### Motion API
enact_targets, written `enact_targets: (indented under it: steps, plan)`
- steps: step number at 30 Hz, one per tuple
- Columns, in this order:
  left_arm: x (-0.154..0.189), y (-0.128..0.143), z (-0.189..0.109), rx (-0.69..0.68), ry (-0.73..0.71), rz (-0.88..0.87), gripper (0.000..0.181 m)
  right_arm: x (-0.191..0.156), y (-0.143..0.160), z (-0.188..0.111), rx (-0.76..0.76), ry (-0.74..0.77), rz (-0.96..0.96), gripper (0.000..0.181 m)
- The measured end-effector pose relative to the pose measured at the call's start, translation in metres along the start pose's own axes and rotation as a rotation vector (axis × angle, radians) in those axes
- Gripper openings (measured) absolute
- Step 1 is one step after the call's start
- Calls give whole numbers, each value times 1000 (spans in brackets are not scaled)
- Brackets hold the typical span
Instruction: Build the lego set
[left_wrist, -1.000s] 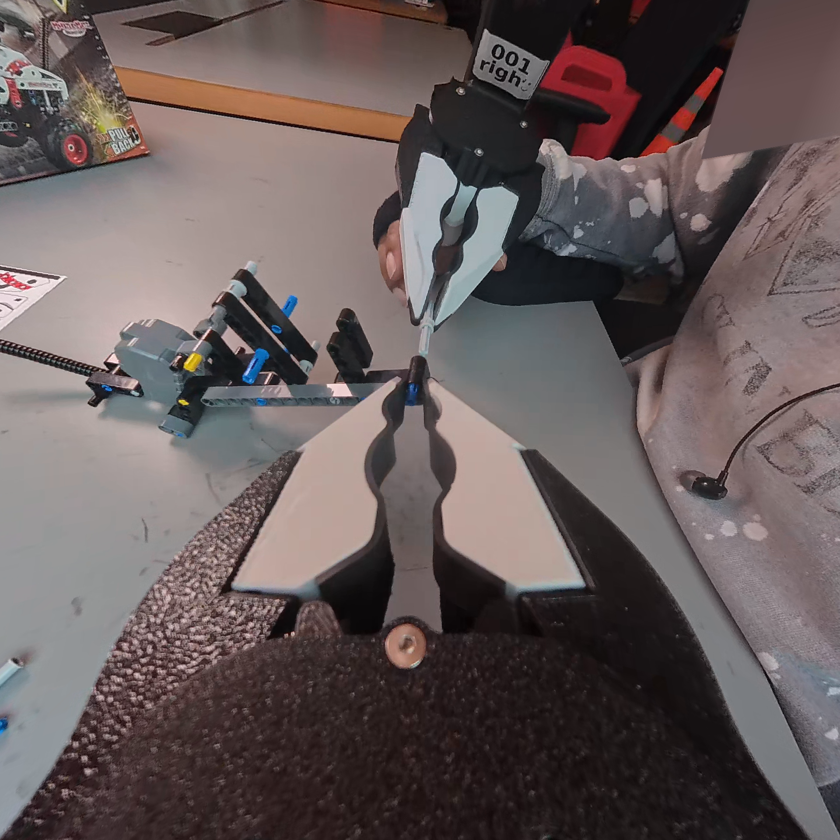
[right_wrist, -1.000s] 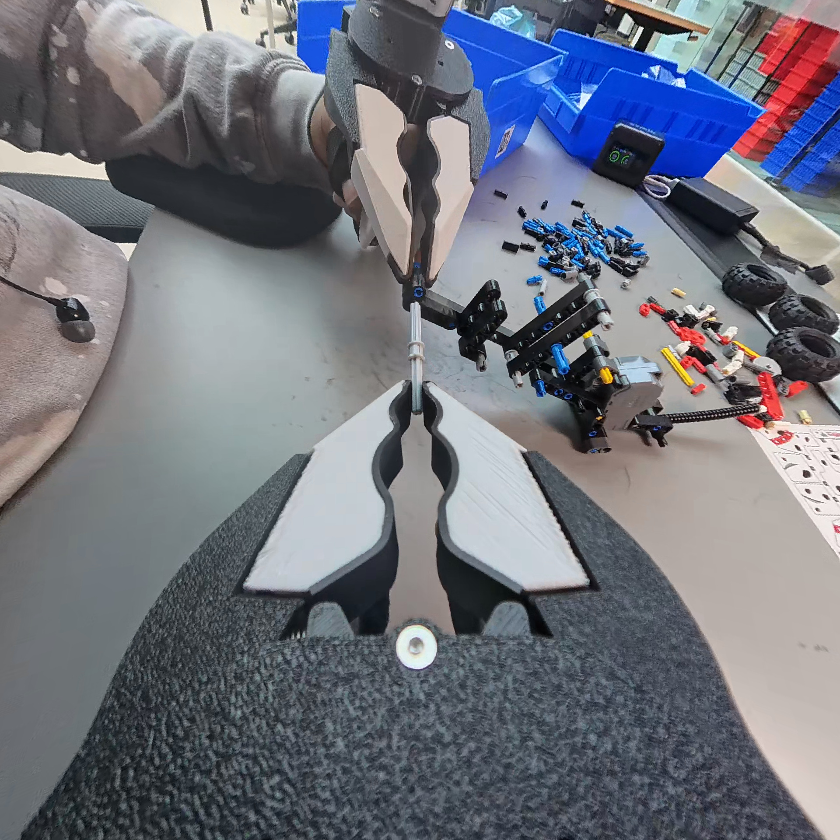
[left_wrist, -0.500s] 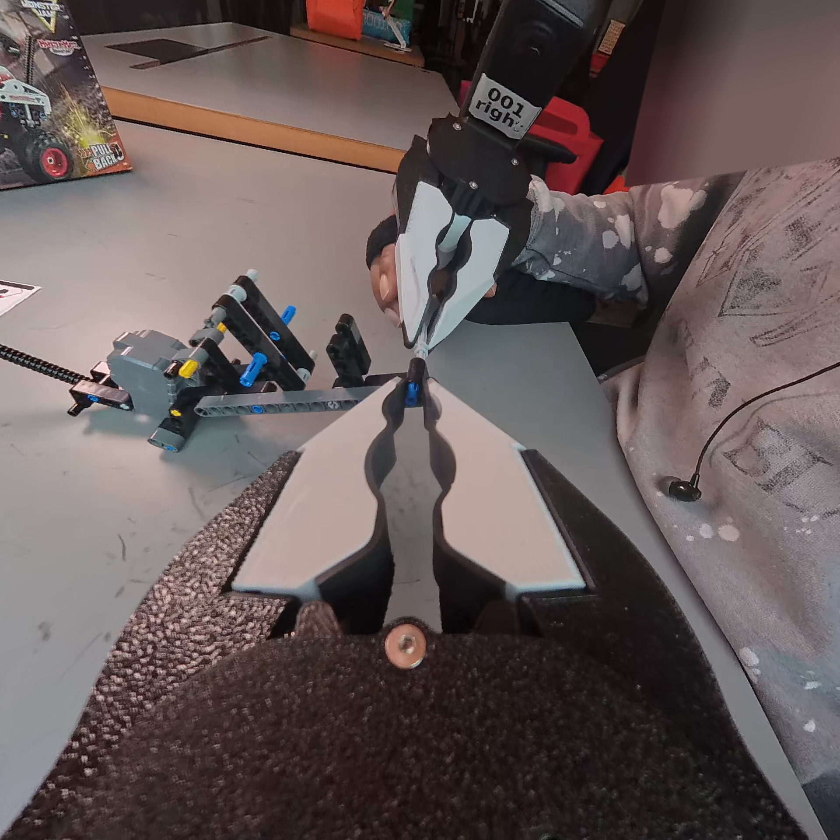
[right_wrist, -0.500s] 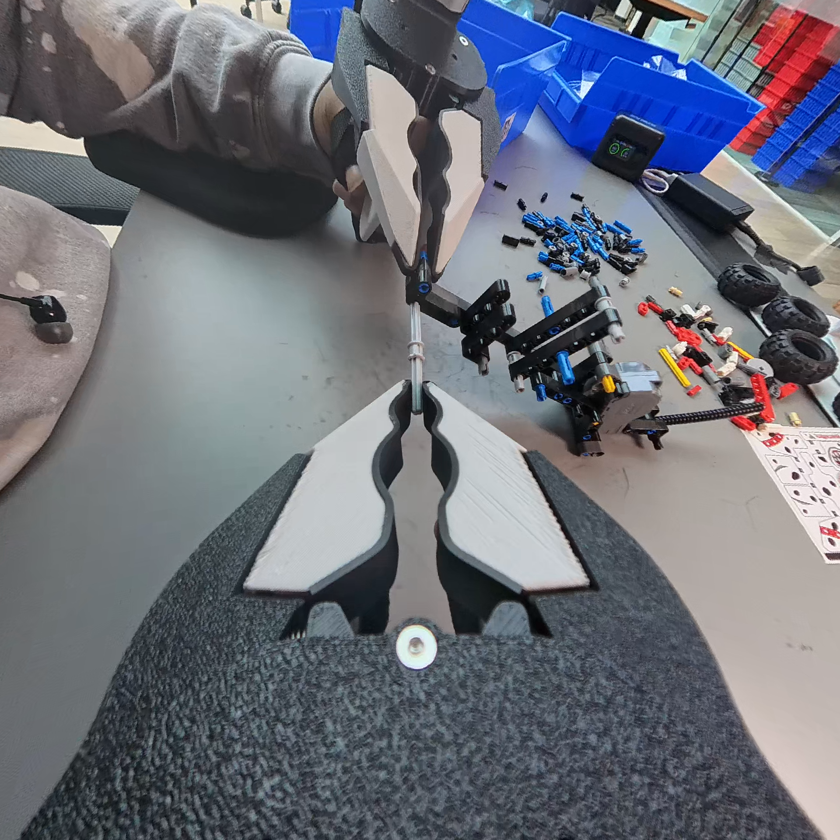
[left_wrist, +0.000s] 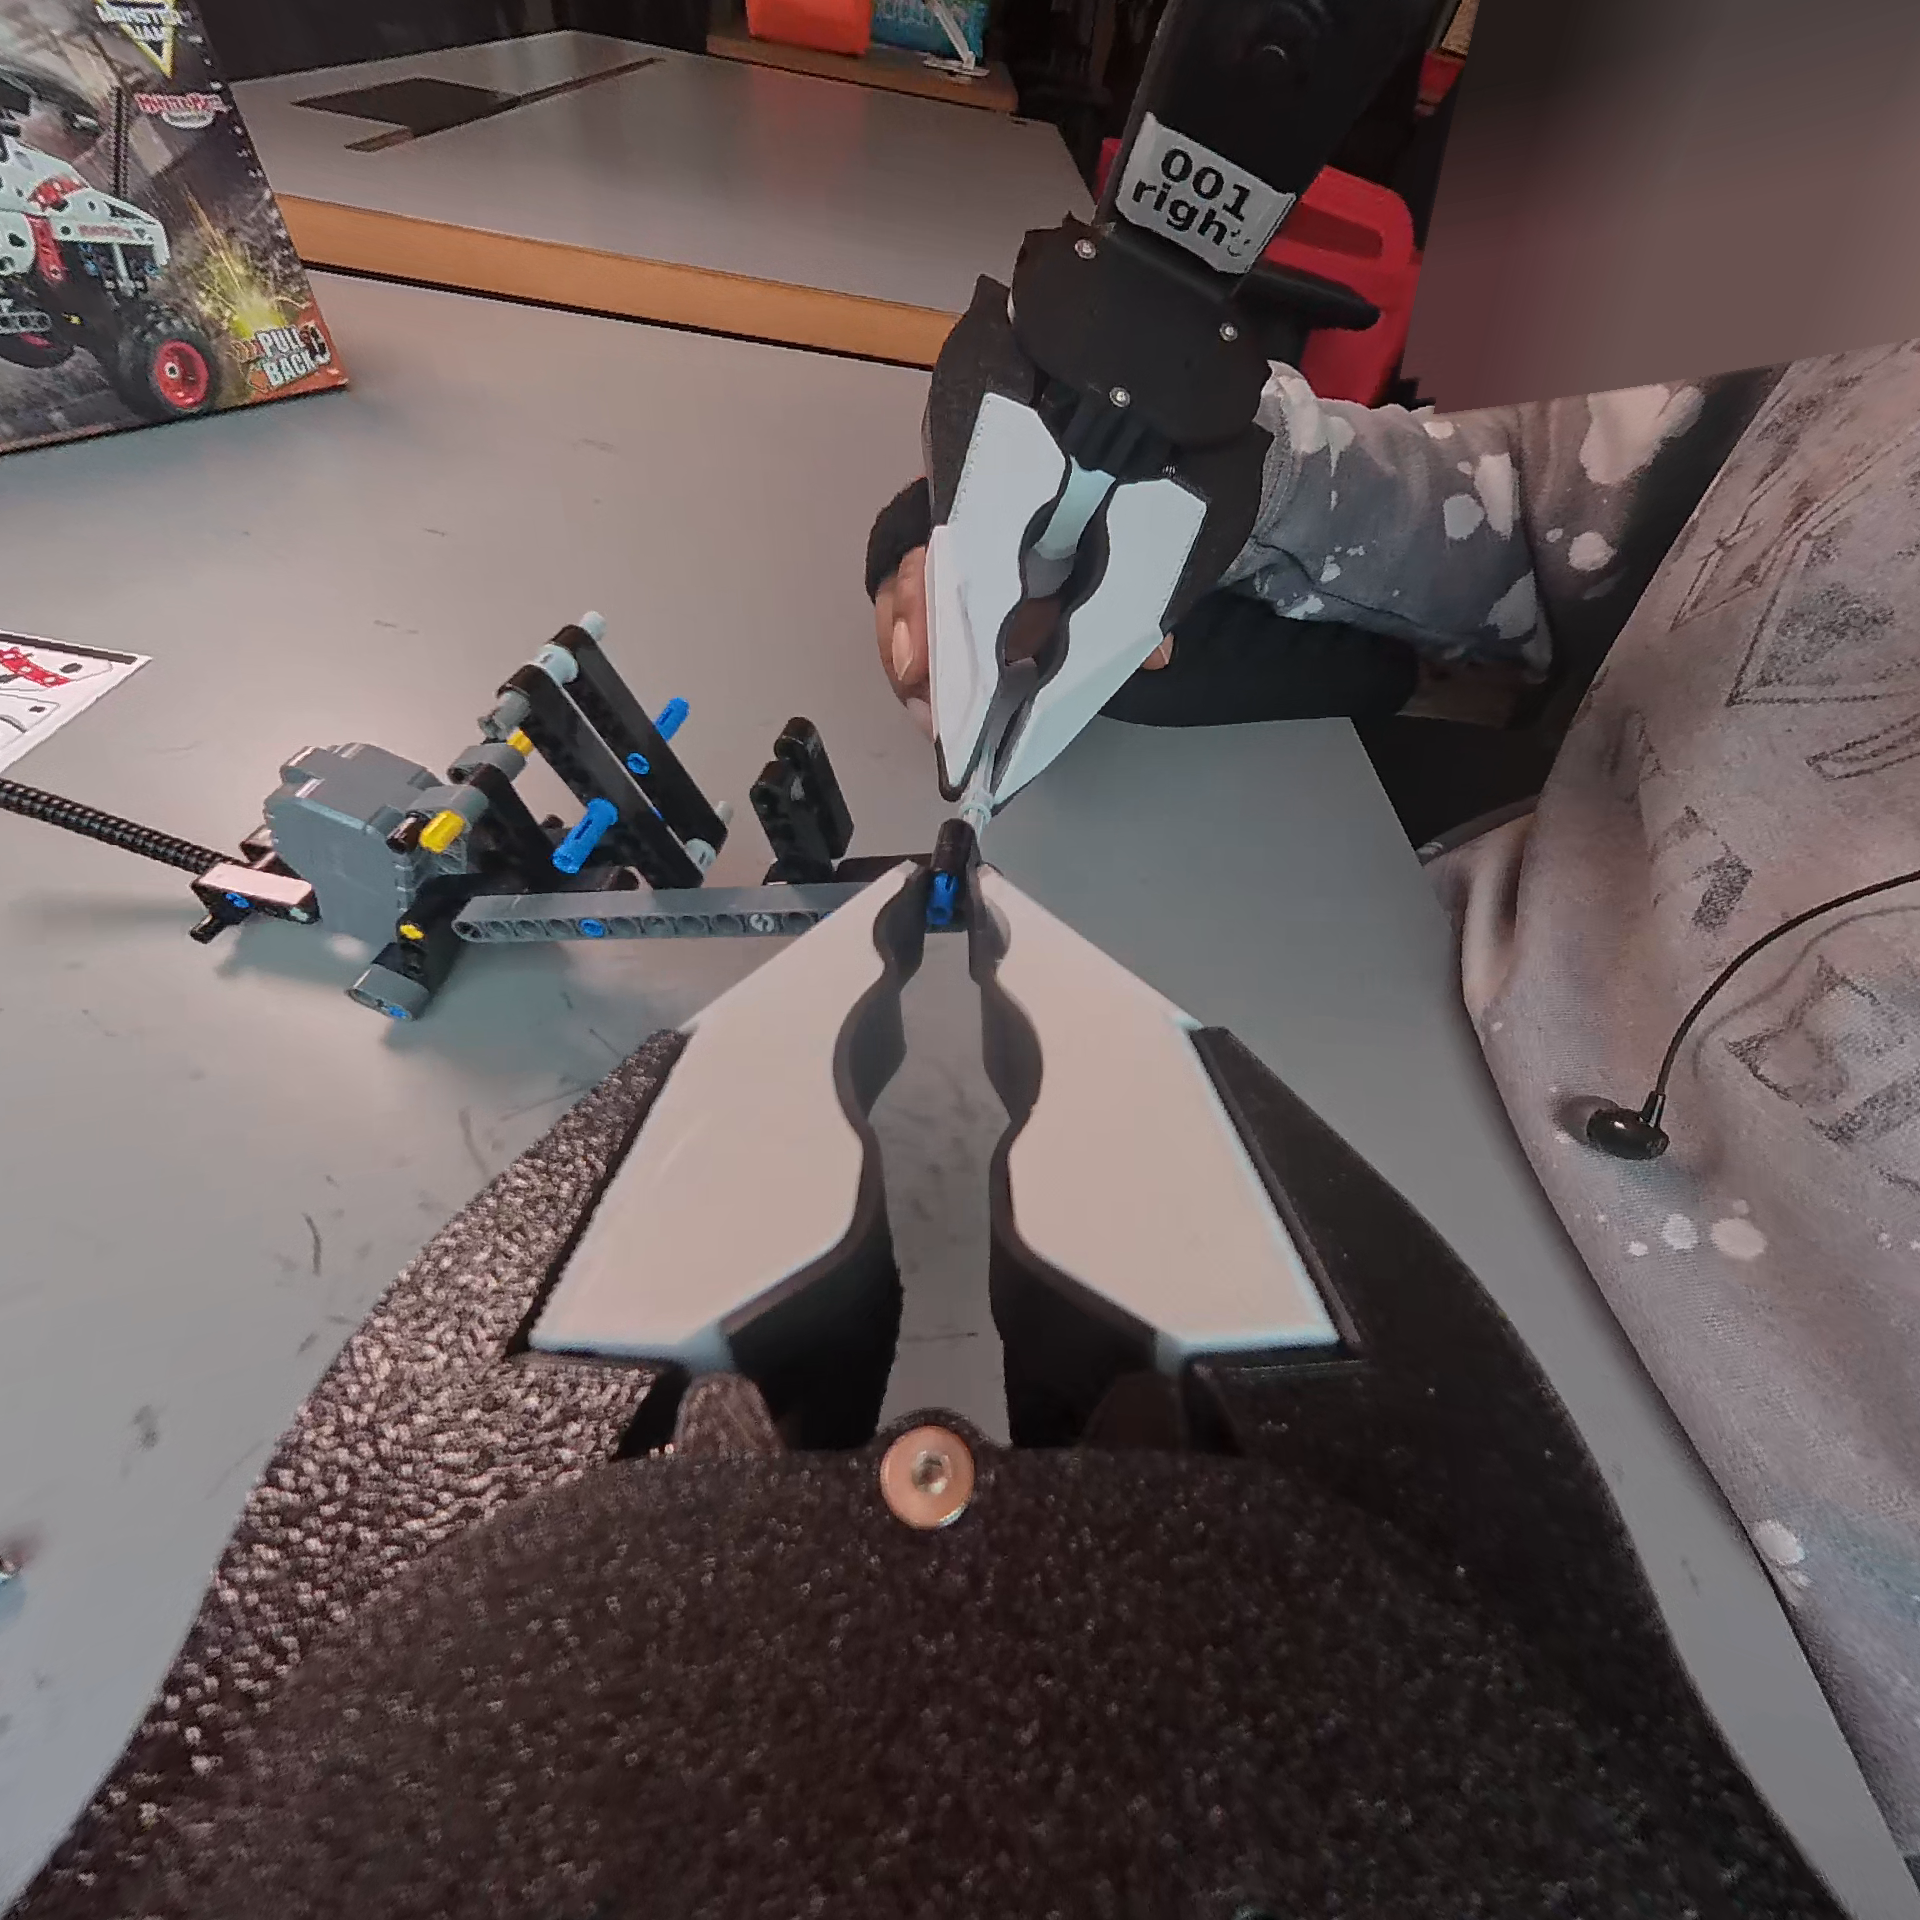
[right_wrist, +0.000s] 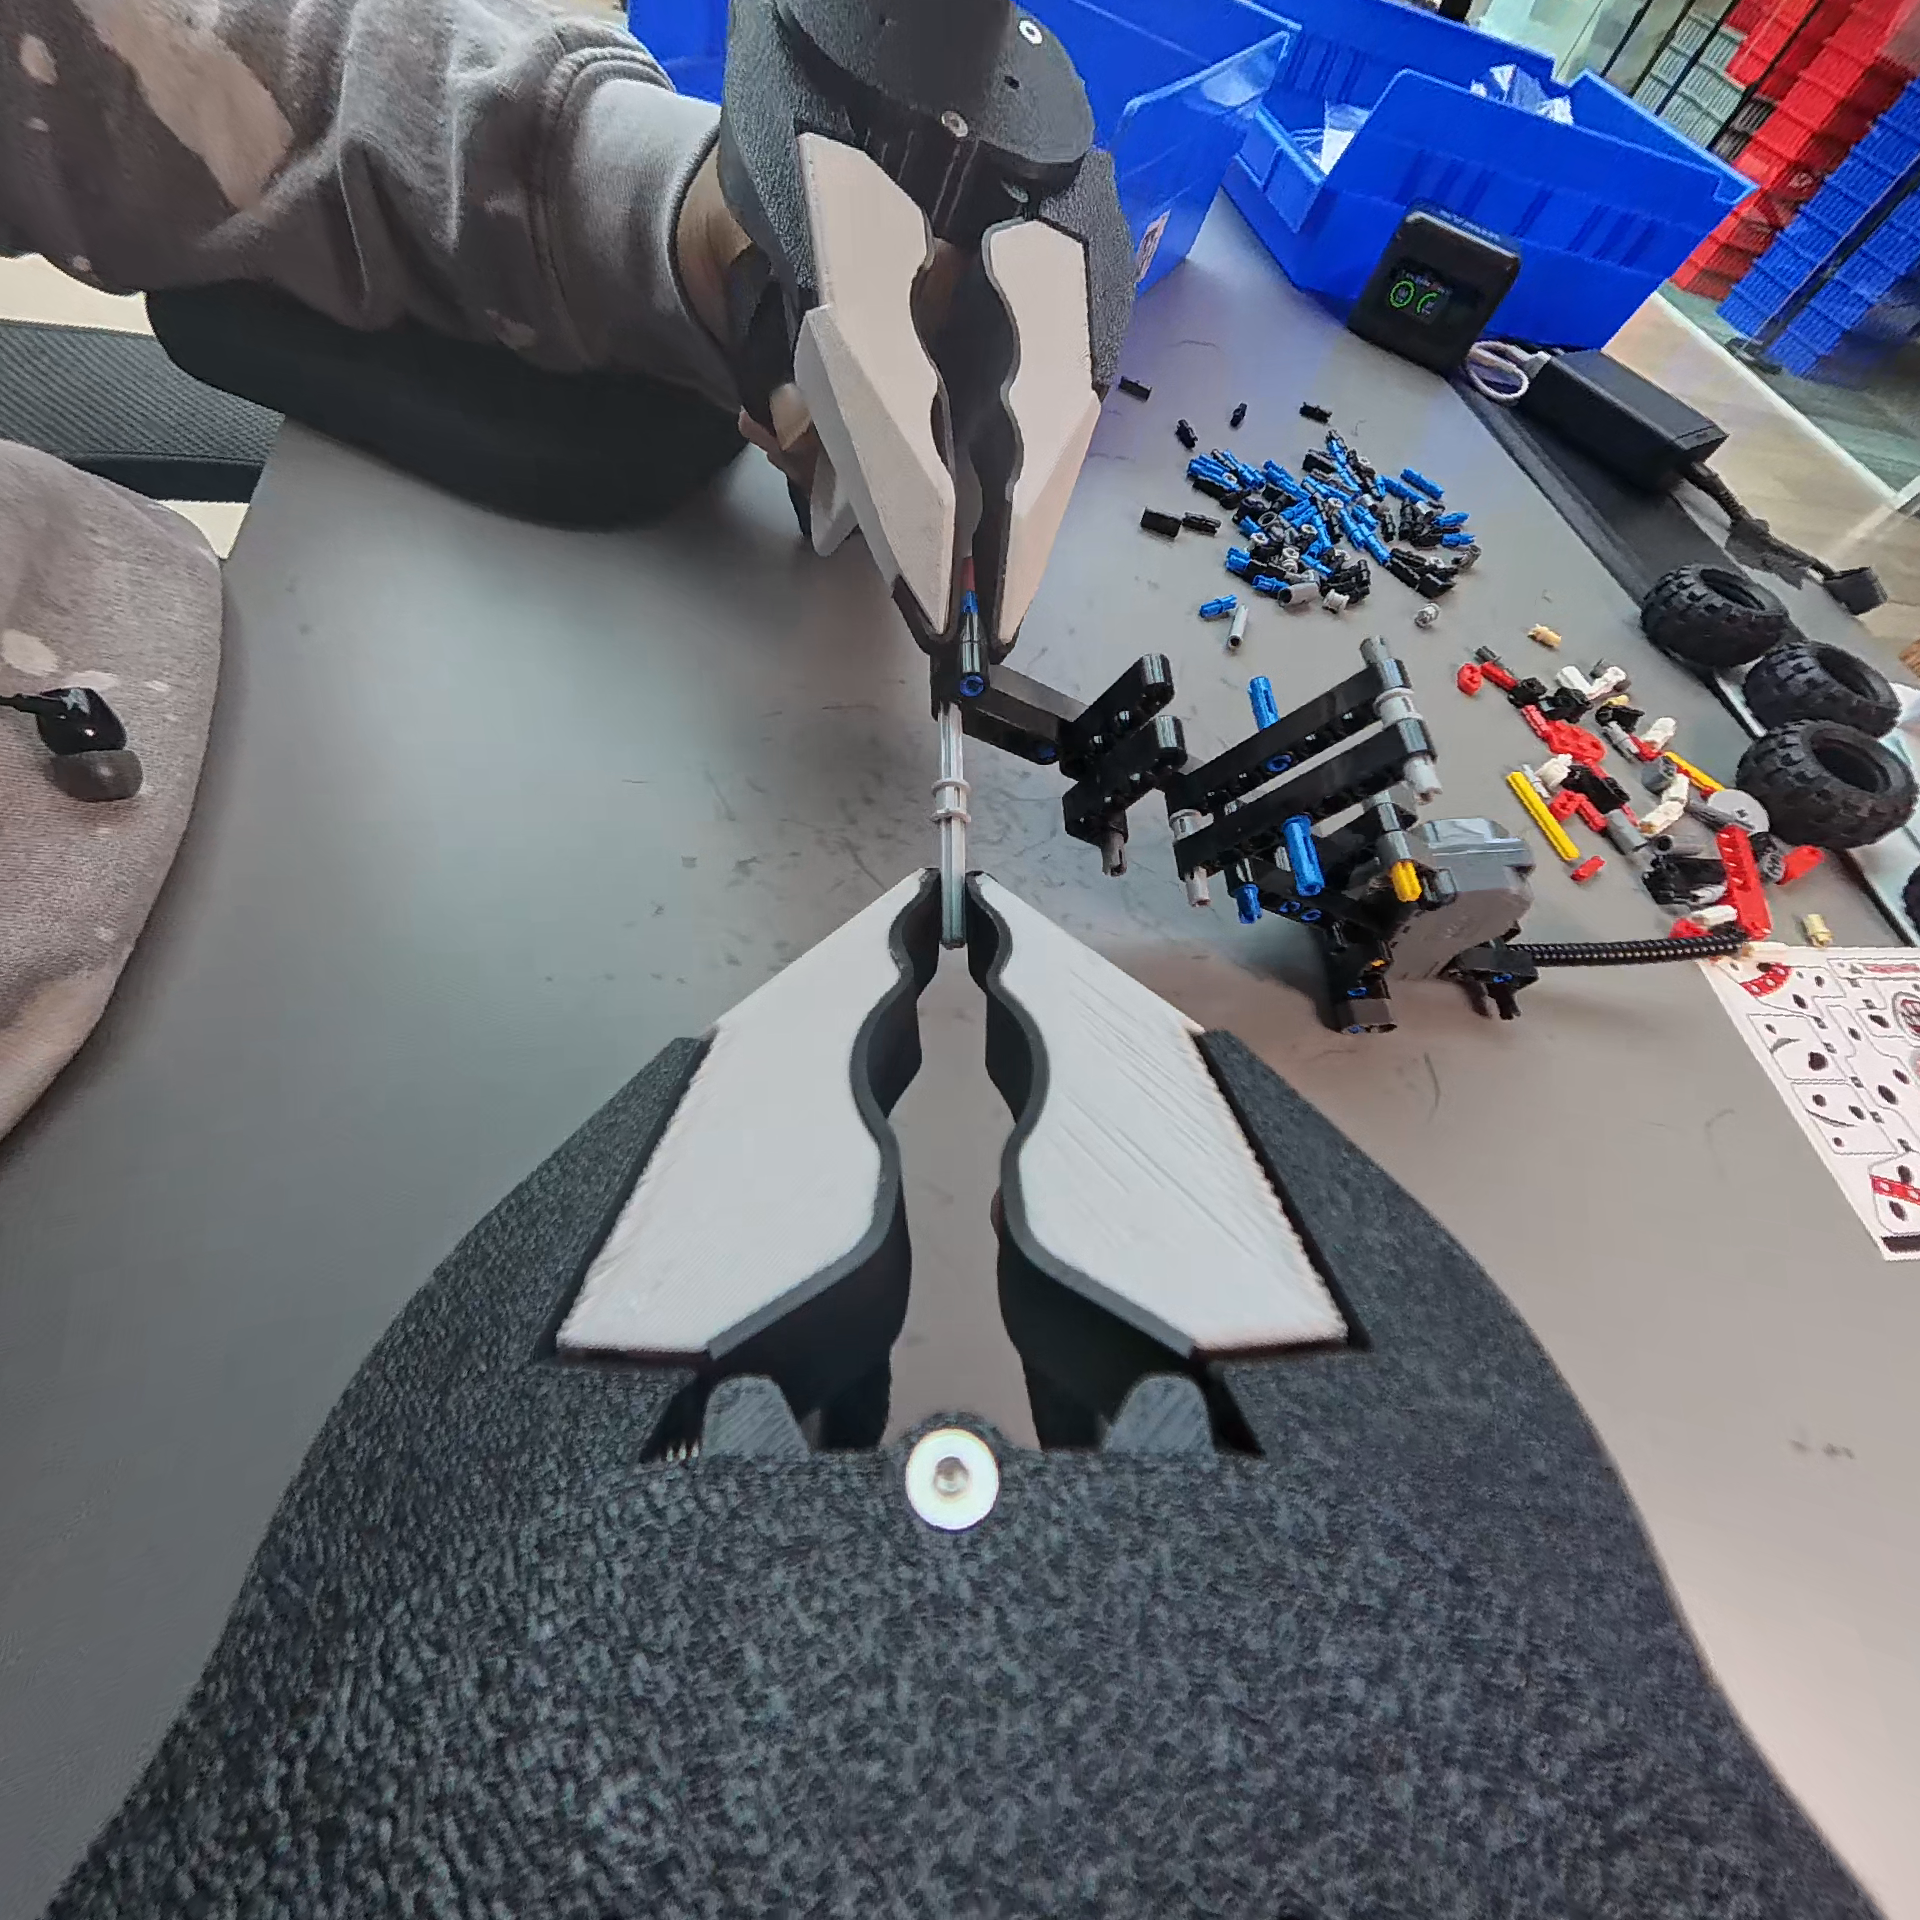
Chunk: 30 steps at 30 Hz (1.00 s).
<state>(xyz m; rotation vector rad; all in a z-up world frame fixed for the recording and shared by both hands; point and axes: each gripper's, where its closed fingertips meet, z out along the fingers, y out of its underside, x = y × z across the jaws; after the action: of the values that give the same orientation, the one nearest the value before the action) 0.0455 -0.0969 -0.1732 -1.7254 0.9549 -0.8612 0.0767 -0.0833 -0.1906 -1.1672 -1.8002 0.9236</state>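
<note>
A: Why two grips?
B: My left gripper (left_wrist: 940, 899) clamps the black end piece (right_wrist: 971, 675) of the half-built model (right_wrist: 1299, 831), steadying it mid-table, near the edge by me. My right gripper (right_wrist: 954, 914) pinches the grey rod (right_wrist: 950, 800), lining it up, I reckon.
A: Count?
B: One rod, three tyres (right_wrist: 1823, 779) visible at the far right edge.

A scuffed grey bench (left_wrist: 540, 499) fills the foreground, and a second grey table (left_wrist: 665, 156) with a wooden edge stands behind it. Blue storage bins (right_wrist: 1475, 156) line the bench's far side, with stacked red and blue bins (right_wrist: 1818, 135) beyond.
</note>
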Motion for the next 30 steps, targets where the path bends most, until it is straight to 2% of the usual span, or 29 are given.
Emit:
enact_targets:
  steps: [5, 10, 14, 19, 25, 30]
  plan:
    - [8, 1, 12, -27, -8, 54, 10, -7, -1, 7, -21, -26, 16, 4]
    - [6, -2, 11, -14, -19, 55, 11, -4, -1, 6, 10, -24, 39, 3]
    - [8, -5, 4, -7, -3, 48, 28, -2, 1, 4, 17, -23, 48, 4]
    - [1, 20, 8, -149, -60, 65, 22, -1, 0, 5, 35, -35, 67, 4]
    - [4, 19, 14, -144, -49, 32, 9, -3, 0, 6, 35, -43, 65, 3]
    - [4, 25, 16, -188, -65, 35, 9, -5, 4, 8, 9, -46, 39, 3]
